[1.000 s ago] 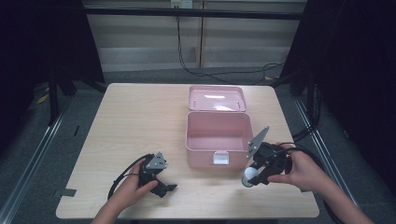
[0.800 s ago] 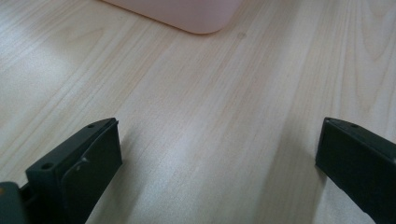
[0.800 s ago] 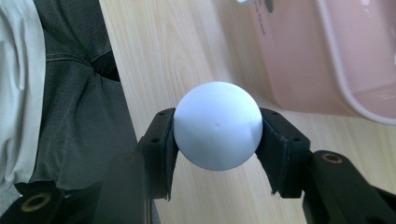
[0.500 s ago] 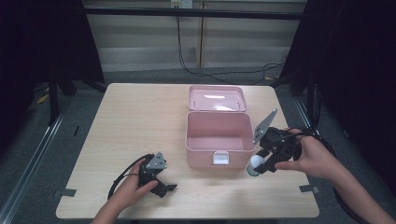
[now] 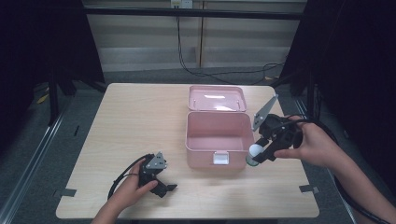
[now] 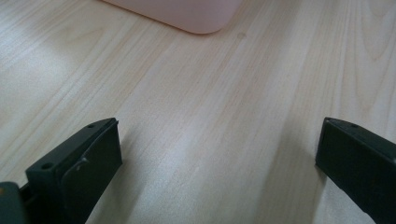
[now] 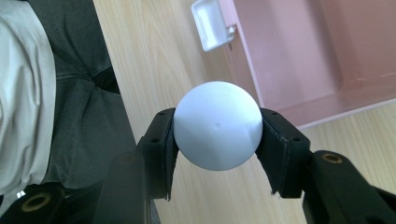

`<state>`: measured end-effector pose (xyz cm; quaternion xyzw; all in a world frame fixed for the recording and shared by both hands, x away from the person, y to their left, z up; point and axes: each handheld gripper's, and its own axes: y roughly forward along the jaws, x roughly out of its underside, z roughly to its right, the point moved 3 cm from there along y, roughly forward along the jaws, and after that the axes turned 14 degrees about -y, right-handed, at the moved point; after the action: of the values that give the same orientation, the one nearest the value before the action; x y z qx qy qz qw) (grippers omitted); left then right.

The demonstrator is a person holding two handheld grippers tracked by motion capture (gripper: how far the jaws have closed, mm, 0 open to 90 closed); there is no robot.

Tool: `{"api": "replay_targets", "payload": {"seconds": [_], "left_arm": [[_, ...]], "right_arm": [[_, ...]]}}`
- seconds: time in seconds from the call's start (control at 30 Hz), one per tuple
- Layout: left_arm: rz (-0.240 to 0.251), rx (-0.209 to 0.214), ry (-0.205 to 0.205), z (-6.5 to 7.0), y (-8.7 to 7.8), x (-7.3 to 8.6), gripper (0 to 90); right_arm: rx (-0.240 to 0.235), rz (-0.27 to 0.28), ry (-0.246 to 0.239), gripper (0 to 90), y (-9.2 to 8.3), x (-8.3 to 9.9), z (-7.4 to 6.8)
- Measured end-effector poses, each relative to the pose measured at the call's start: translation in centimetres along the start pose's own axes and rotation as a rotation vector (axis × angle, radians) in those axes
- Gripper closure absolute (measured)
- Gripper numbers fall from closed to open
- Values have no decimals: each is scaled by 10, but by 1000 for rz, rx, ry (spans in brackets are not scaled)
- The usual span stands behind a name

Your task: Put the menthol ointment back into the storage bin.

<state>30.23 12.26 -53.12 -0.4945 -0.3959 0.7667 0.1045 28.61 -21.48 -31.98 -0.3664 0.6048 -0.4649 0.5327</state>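
Note:
My right gripper (image 5: 258,154) is shut on a white ball (image 5: 255,150), held in the air just off the right front corner of the open pink box (image 5: 215,145). In the right gripper view the ball (image 7: 217,125) sits squeezed between both black pads (image 7: 161,140), above the table and beside the box's wall (image 7: 285,65) and white latch (image 7: 211,25). My left gripper (image 5: 167,189) rests on the table at the front left, held by a hand. In its own view the left gripper (image 6: 219,163) stands open over bare wood, with a pink box corner (image 6: 196,18) ahead.
The box's lid (image 5: 217,98) lies open behind it. The wooden table (image 5: 140,121) has free room on its left half. Cables trail from both grippers, and a person's lap (image 7: 51,93) lies below the table's front edge. Dark floor surrounds the table.
My right gripper has risen with the white ball and moved up along the box's right side. The left gripper has stayed in place.

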Motion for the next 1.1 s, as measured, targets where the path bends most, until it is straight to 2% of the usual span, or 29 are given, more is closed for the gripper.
{"api": "replay_targets", "payload": {"seconds": [0.3, 0.33, 0.57, 0.6, 0.83, 1.1], "left_arm": [[0, 0, -1, 0, 0, 0, 0], [0, 0, -1, 0, 0, 0, 0], [0, 0, -1, 0, 0, 0, 0], [0, 0, -2, 0, 0, 0, 0], [-3, 1, 0, 0, 0, 0, 0], [-2, 1, 0, 0, 0, 0, 0]], "right_arm": [[21, 8, 5, 503, -10, -13, 11], [22, 7, 18, 503, -11, -16, 14], [32, 0, 32, 503, -8, -24, 25], [32, 1, 45, 503, -7, -25, 26], [62, -20, 40, 503, -4, -39, 36], [66, -35, 20, 503, 2, -59, 45]]}}
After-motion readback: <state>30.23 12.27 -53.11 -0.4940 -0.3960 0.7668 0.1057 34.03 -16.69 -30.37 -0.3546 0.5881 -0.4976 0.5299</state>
